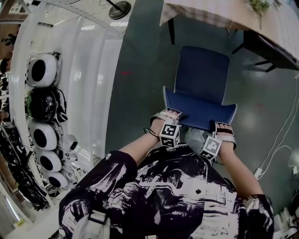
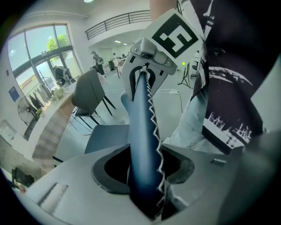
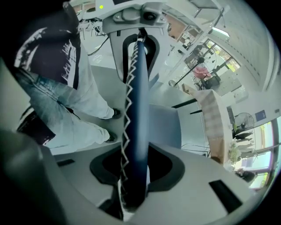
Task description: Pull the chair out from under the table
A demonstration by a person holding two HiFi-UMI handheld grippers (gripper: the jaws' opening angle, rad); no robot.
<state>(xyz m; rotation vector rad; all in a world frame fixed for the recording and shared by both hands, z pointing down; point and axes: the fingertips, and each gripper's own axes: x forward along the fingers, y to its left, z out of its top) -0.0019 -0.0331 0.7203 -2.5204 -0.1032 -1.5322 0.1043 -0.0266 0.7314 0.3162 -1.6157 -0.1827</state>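
Left tool (image 1: pixel 166 115) and right tool (image 1: pixel 224 129) straddle chair (image 1: pixel 202 77) backrest rim, jaws slack; rim runs 9-to-3, tabletop (image 1: pixel 219 14) at 12.

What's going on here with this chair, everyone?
A person holds the left hand-held gripper and the right hand-held gripper at the back of the blue chair. The top edge of its backrest lies between each pair of jaws. The chair's seat looks clear of the table beyond it.
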